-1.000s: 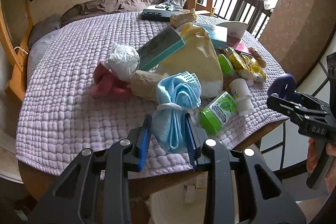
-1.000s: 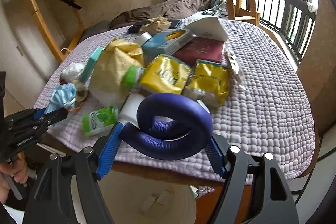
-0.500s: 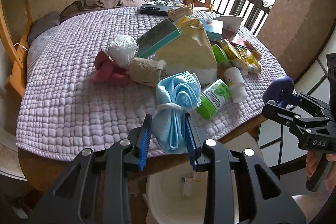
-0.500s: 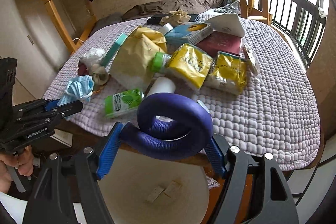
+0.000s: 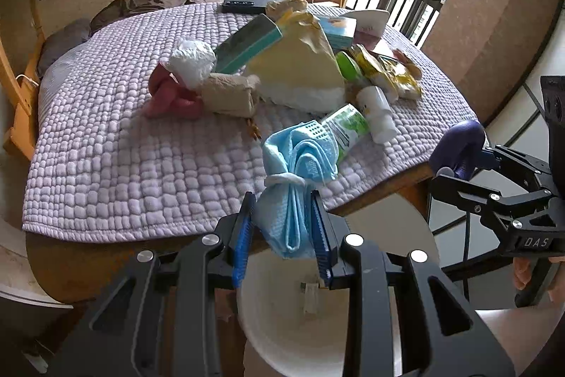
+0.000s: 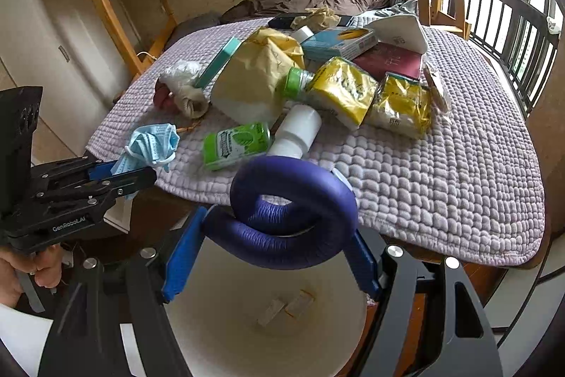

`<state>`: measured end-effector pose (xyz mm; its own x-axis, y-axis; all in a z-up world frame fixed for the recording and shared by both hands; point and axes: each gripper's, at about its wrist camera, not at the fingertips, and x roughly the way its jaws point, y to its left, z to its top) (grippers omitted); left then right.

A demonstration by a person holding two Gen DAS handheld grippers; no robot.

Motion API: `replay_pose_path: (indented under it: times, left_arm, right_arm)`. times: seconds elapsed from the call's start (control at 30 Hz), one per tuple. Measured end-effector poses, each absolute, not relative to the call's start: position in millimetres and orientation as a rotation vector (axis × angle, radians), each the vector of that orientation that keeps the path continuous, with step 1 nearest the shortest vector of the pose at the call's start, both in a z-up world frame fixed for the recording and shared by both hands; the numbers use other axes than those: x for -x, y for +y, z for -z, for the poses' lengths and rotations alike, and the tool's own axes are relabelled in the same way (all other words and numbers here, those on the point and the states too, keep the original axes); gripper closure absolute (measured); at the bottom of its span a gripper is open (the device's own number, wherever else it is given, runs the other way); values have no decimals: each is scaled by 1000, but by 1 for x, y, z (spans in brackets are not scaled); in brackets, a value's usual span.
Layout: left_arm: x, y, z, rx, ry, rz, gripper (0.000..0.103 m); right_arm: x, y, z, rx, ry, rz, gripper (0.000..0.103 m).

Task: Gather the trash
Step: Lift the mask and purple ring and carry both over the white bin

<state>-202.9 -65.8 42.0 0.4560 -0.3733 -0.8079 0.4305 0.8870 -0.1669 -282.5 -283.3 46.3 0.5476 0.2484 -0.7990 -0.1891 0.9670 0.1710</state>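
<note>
My left gripper (image 5: pixel 284 230) is shut on a crumpled blue face mask (image 5: pixel 300 172) and holds it over the rim of a white bin (image 5: pixel 293 334). It also shows in the right wrist view (image 6: pixel 116 175) with the mask (image 6: pixel 150 143). My right gripper (image 6: pixel 272 249) is shut on a coiled purple foam tube (image 6: pixel 293 207) above the white bin (image 6: pixel 268 317), which has a few paper scraps at its bottom. The tube also shows in the left wrist view (image 5: pixel 457 143).
A table under a lilac quilt (image 6: pixel 423 165) carries a green pack (image 6: pixel 235 145), a white bottle (image 6: pixel 296 131), yellow packets (image 6: pixel 342 92), a tan paper bag (image 6: pixel 261 76), boxes, a white wad (image 5: pixel 192 60) and pink cloth (image 5: pixel 169 94). A balcony railing (image 6: pixel 512 34) stands at right.
Both grippers have pulled back from the table with their loads. The white bin has come into view beneath them.
</note>
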Motion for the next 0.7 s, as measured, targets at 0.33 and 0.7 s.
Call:
replay_pose_path:
  times: [0.33, 0.7]
  left_arm:
    - [212, -73, -37, -102, 1013, 536, 70]
    - [221, -81, -33, -134, 1042, 586, 70]
  right_arm:
    - [289, -279, -42, -63, 983, -290, 30]
    - [299, -278, -36, -70, 1010, -316, 30]
